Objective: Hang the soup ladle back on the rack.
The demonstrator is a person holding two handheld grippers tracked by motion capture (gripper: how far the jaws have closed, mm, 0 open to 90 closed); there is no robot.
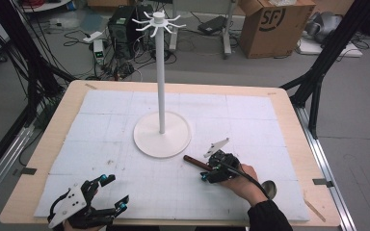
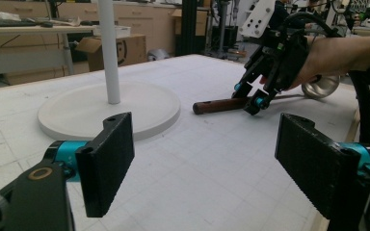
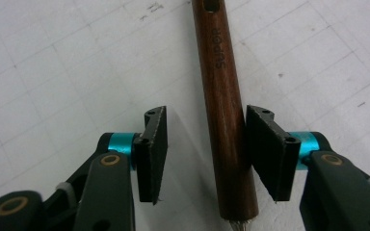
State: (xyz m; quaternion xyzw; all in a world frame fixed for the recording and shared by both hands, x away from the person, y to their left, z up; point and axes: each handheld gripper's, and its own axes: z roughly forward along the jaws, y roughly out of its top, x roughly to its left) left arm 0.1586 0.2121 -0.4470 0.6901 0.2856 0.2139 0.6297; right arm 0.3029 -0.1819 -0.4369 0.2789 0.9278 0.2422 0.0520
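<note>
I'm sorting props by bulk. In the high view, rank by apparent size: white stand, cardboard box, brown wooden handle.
1. white stand
2. cardboard box, though it sits farther off, so this ranking is unsure
3. brown wooden handle

Grey floor (image 1: 356, 96) with tangled cables (image 1: 77, 36) and a cardboard box (image 1: 274, 24).

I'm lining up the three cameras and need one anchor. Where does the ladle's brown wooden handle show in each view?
High view: the wooden handle lies right of centre, just below the white stand base, running into the right gripper.
Left gripper view: upper middle, lying flat right of the base, under the far gripper.
Right gripper view: centre, running top to bottom between the open jaws, against the right one.
Shared landmark: the gridded white mat.
</note>
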